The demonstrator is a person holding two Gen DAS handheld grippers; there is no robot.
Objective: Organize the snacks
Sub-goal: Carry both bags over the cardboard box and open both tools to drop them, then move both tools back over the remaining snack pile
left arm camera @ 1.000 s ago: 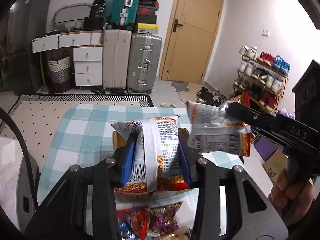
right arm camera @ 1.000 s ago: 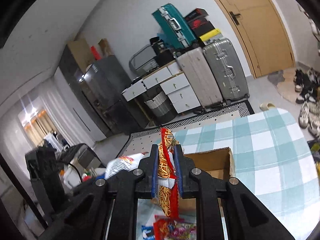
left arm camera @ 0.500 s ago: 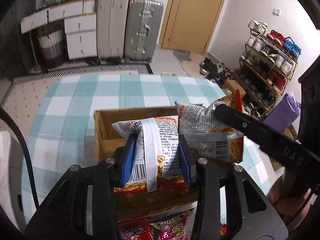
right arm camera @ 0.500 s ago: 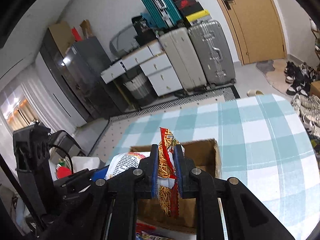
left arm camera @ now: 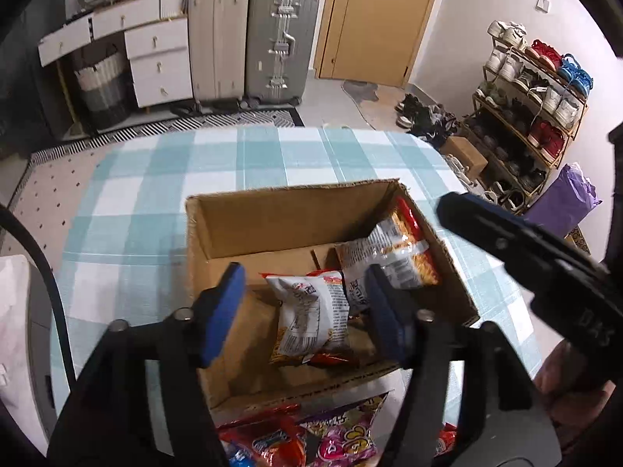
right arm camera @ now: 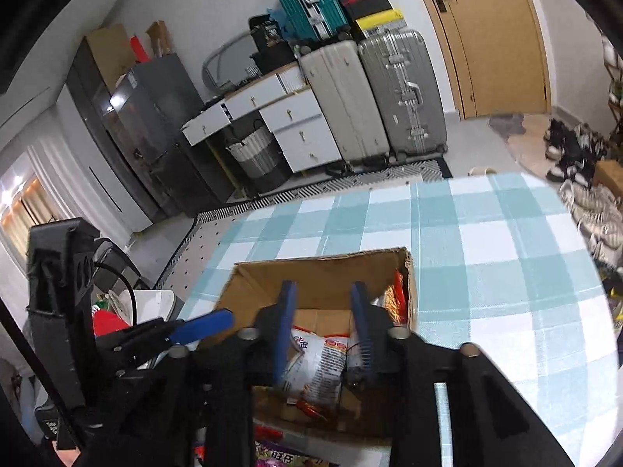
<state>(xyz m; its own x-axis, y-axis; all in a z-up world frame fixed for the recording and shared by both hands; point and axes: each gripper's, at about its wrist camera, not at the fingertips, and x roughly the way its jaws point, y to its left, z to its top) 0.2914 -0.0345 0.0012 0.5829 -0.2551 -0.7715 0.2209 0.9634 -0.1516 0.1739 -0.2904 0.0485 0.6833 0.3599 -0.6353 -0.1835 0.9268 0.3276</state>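
Observation:
An open cardboard box (left arm camera: 272,214) stands on the blue-checked tablecloth (left arm camera: 155,194). Two snack packets lie inside it: a white and orange one (left arm camera: 309,313) in the middle and a second one (left arm camera: 393,251) leaning on the right wall. My left gripper (left arm camera: 303,307) hangs over the box, its jaws opening, the pads clear of the middle packet below them. My right gripper (right arm camera: 322,327) is also over the box (right arm camera: 323,268), jaws opening, nothing pressed between them; the packet (right arm camera: 319,366) lies beneath. More bright snack packets (left arm camera: 311,436) lie in front of the box.
A finger (left arm camera: 486,229) of the right gripper reaches in over the box's right wall. Beyond the table stand suitcases (left arm camera: 280,39), white drawers (left arm camera: 159,62), a door (left arm camera: 373,19) and a shoe rack (left arm camera: 533,89). A purple bag (left arm camera: 560,198) sits at the right.
Both grippers sank over the box and let go of their packets, which now lie inside it. Both sets of jaws have spread apart.

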